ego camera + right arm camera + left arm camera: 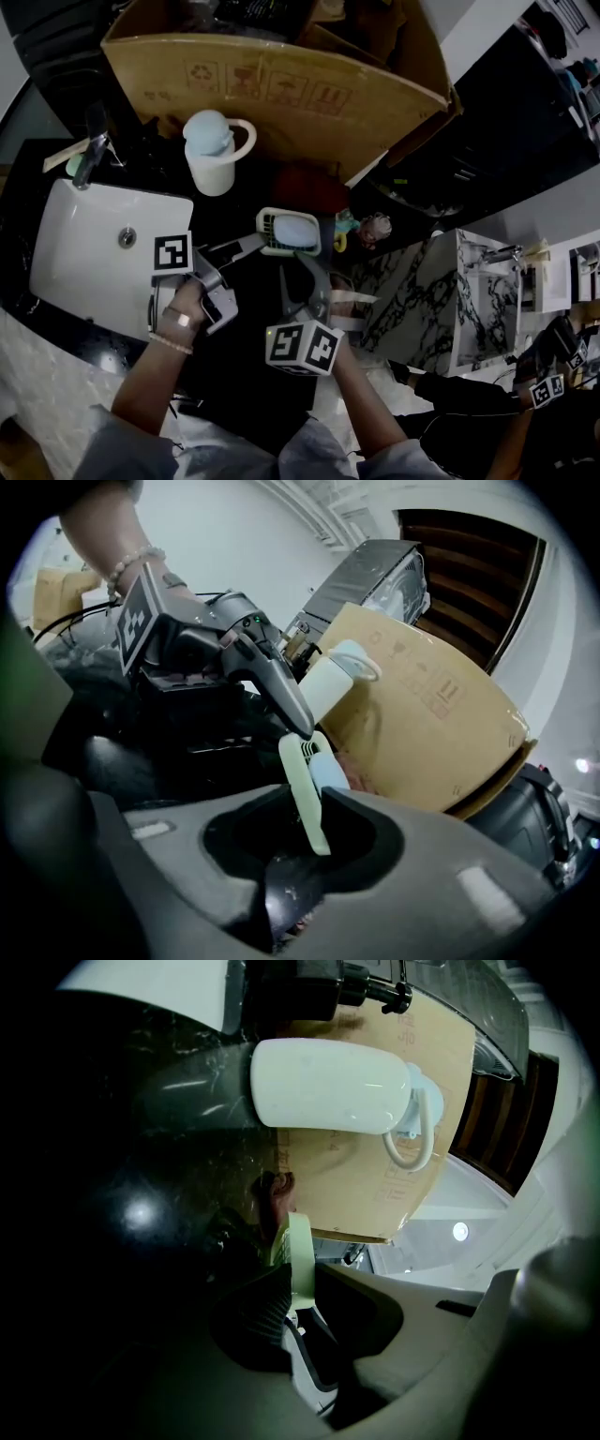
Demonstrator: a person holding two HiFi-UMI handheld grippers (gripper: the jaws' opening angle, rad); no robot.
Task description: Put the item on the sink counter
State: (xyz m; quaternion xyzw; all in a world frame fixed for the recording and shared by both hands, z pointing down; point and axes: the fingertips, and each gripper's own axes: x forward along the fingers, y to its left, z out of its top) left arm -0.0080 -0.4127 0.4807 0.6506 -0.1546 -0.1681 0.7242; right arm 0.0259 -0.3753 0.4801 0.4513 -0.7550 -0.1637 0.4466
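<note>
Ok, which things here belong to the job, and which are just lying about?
Job: dish, clamped in the left gripper; right gripper, open around the dish; counter.
Lying about: mug, box, tap, sink.

1. Cardboard box [272, 84], at the far side: a row of printed handling symbols, recycling arrows leftmost; no words legible.
2. Left marker cube [172, 253] and right marker cube [302, 347], near side: black-and-white square codes, no lettering.
</note>
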